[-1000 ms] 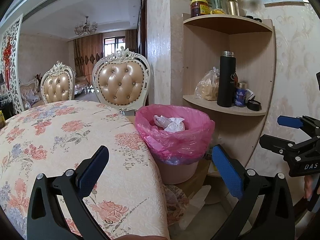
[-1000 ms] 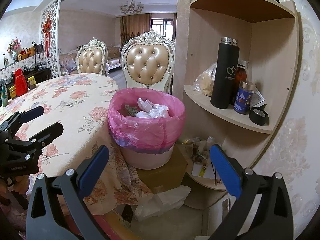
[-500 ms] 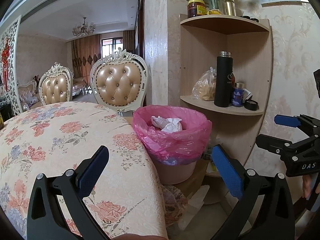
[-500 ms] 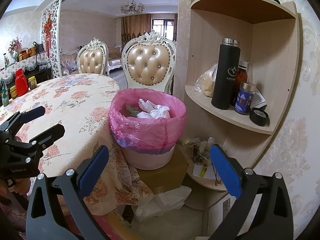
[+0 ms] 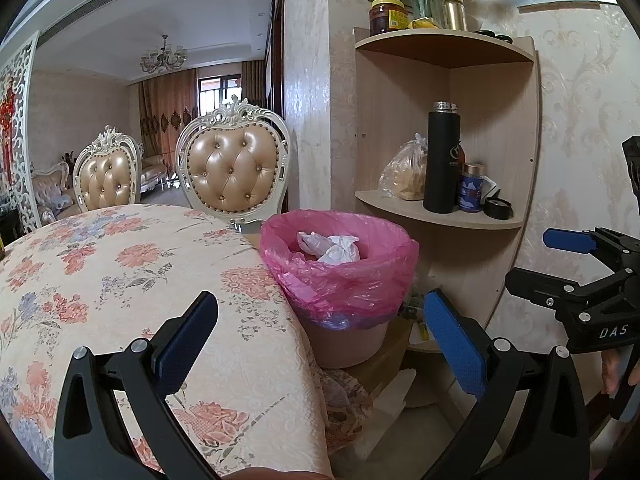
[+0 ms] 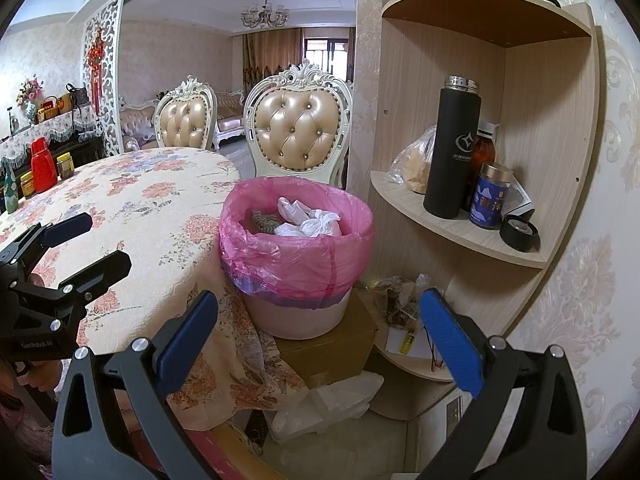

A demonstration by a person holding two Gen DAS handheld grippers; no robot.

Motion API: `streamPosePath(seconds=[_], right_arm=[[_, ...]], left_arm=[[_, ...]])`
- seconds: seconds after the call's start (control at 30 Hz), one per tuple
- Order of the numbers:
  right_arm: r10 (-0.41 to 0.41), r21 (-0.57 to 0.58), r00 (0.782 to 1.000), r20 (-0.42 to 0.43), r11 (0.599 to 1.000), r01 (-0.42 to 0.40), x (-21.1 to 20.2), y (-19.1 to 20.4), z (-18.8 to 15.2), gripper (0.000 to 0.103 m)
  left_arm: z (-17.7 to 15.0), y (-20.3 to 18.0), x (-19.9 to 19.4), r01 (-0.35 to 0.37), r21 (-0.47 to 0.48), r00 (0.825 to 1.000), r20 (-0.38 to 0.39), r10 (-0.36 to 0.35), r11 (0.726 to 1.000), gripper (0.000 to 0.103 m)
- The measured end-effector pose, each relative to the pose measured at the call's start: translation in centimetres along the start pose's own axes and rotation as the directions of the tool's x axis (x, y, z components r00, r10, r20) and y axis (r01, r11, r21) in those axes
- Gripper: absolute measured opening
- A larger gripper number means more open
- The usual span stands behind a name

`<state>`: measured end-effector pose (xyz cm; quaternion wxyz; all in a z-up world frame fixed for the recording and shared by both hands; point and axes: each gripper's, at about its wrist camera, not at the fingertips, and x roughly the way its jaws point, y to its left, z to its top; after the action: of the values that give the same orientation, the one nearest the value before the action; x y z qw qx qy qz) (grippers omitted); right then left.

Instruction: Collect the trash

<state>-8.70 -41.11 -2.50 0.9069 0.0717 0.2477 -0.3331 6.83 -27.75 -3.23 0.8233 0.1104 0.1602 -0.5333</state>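
A bin with a pink liner (image 5: 340,276) (image 6: 296,248) stands on a cardboard box (image 6: 332,348) beside the table. Crumpled white tissues (image 5: 332,246) (image 6: 306,218) lie inside it. My left gripper (image 5: 320,332) is open and empty, held over the table's edge, short of the bin. My right gripper (image 6: 318,328) is open and empty, in front of the bin and lower than its rim. Each gripper shows in the other's view, the right one (image 5: 568,268) at the right and the left one (image 6: 68,244) at the left.
A round table with a floral cloth (image 5: 120,276) (image 6: 152,208) is at the left, with two cream chairs (image 5: 236,176) behind. A corner shelf (image 6: 460,232) holds a black flask (image 6: 454,152), a bag and tins. Bottles (image 6: 42,166) stand at the table's far edge. Plastic bags (image 6: 332,404) lie on the floor.
Both grippers have drifted slightly back and to the left; the bin sits a little further right in the views. Both stay open and empty.
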Motion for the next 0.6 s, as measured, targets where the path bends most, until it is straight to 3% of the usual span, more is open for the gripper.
streamPosePath(seconds=[0.6], right_arm=[[0.002, 0.001, 1.0, 0.001, 1.0, -0.002, -0.05, 0.01, -0.04, 0.098]], left_arm=[[-0.08, 0.14, -0.12, 0.017, -0.005, 1.0, -0.001, -0.017, 1.0, 0.097]])
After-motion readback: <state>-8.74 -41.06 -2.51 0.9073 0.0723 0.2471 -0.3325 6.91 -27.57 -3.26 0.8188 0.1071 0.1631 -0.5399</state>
